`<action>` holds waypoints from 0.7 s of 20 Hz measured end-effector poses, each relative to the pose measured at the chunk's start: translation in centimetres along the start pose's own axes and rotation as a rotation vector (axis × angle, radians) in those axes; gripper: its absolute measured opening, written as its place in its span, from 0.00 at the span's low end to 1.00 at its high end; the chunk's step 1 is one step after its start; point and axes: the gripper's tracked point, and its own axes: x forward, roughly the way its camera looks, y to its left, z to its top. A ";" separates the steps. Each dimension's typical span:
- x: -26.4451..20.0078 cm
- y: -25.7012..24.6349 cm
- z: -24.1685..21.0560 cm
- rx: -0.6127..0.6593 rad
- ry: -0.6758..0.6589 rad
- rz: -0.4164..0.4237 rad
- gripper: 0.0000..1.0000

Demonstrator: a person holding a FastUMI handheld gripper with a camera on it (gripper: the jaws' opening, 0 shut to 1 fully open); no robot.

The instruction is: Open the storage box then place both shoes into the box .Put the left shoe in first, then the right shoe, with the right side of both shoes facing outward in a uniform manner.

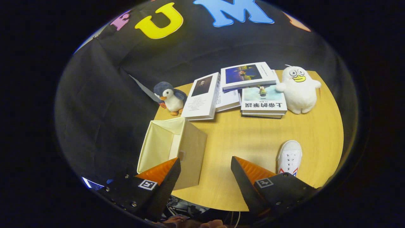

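The cream fabric storage box [172,152], square and open-topped, stands at the near left part of the round light wooden table [253,139], its open mouth showing a pale lining. What lies at its bottom cannot be made out. One white canvas shoe [289,157] with red and blue stripes at its side lies on the table well apart from the box, its toe pointing away toward the books.

The gripper [205,167] hangs above the table's near edge with its fingers spread wide and nothing between them. One finger overlaps the box's near corner in the view; the other sits just beside the shoe's heel end.

Bare tabletop lies between box and shoe. Beyond them, a scattered pile of white-covered books [240,91] lies across the far side of the table. A small grey and white plush penguin [169,98] stands just beyond the box, beside the books. A white plush duck with a yellow beak [299,88] stands at the books' other end.
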 end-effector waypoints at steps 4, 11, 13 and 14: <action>-1.8 -5.3 -0.9 0.001 -0.026 -0.067 0.97; -3.7 -12.3 -3.0 0.084 -0.027 -0.142 0.97; -3.9 -14.1 -3.7 0.110 -0.018 -0.161 0.97; -3.9 -15.0 -4.0 0.116 -0.015 -0.172 0.97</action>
